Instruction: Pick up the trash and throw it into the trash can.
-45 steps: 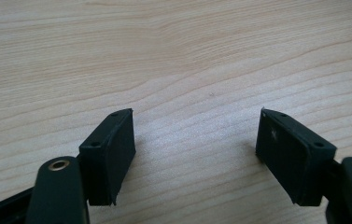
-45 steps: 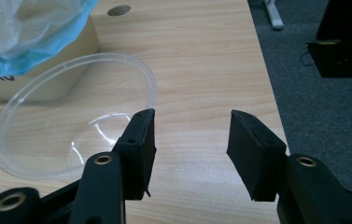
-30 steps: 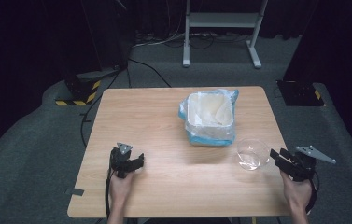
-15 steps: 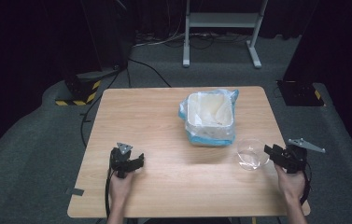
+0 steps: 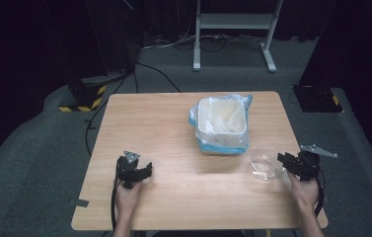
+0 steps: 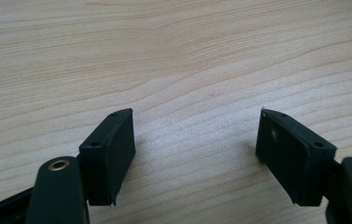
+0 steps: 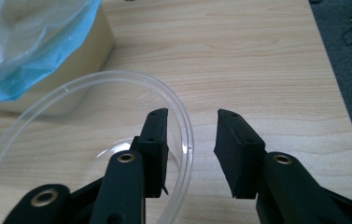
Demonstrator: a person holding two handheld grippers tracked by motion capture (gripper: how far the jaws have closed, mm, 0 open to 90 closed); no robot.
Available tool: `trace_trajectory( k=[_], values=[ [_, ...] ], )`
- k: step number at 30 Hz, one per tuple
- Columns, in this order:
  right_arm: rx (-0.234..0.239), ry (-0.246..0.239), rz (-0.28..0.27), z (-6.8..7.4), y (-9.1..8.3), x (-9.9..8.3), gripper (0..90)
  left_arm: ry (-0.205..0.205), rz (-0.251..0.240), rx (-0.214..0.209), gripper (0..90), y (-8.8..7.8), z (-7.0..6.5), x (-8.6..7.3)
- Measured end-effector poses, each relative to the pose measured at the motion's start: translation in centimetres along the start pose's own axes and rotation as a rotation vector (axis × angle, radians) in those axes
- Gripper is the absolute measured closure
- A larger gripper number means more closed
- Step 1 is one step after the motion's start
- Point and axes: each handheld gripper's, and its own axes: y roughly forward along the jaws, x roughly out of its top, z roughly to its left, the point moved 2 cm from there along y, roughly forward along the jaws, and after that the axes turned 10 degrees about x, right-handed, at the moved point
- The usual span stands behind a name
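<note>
A clear round plastic dish (image 5: 264, 163) lies on the wooden table (image 5: 164, 118) near its right edge. My right gripper (image 5: 282, 158) is at the dish's right side and open. In the right gripper view, my right gripper (image 7: 191, 113) straddles the rim of the dish (image 7: 71, 140): one jaw is inside, the other outside, and neither presses on the rim. My left gripper (image 5: 146, 169) rests low at the front left, open, and in the left gripper view my left gripper (image 6: 197, 112) has bare wood between its jaws.
A pale square bin lined with a blue-edged plastic bag (image 5: 221, 121) stands at the table's middle right, just behind the dish; the bag (image 7: 29, 42) shows close by. Cables and a metal stand (image 5: 233, 29) are on the floor beyond the table.
My right gripper has moved left along the table to the dish, and its jaws now sit around the rim. The left gripper has stayed put.
</note>
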Motion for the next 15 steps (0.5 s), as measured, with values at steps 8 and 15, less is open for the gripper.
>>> trace_trajectory(
  k=[8,15],
  values=[
    [0.001,-0.025,0.026,0.10,0.71,-0.35,78.1,0.000,0.000,0.000,27.8,0.00,0.00,0.00],
    [0.017,-0.039,0.010,0.37,0.46,-0.27,81.8,-0.001,0.000,0.000,27.8,0.00,-0.01,0.00]
  ],
)
